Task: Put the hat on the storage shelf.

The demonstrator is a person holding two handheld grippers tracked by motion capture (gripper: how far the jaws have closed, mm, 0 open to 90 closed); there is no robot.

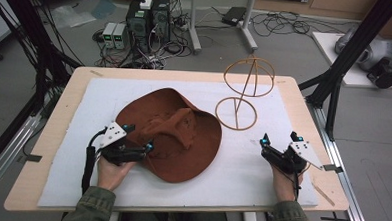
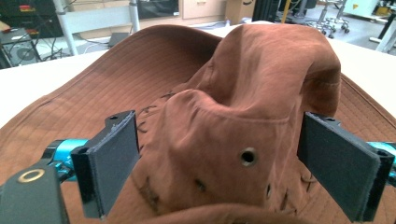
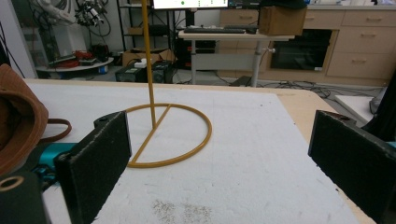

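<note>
A brown wide-brimmed hat lies on the white mat, its crown crumpled and folded over. My left gripper is at the hat's left side. In the left gripper view it stands open, with its two black pads on either side of the dented crown and apart from it. A thin wooden hat stand with a ring base and a ring top stands upright at the back right. My right gripper rests open above the bare mat and faces the stand's pole; nothing is between its pads.
The white mat covers most of the wooden table. The hat's brim lies to the left of the right gripper. Black frame posts stand beside the table's right edge. Computers and cables sit on the floor behind the table.
</note>
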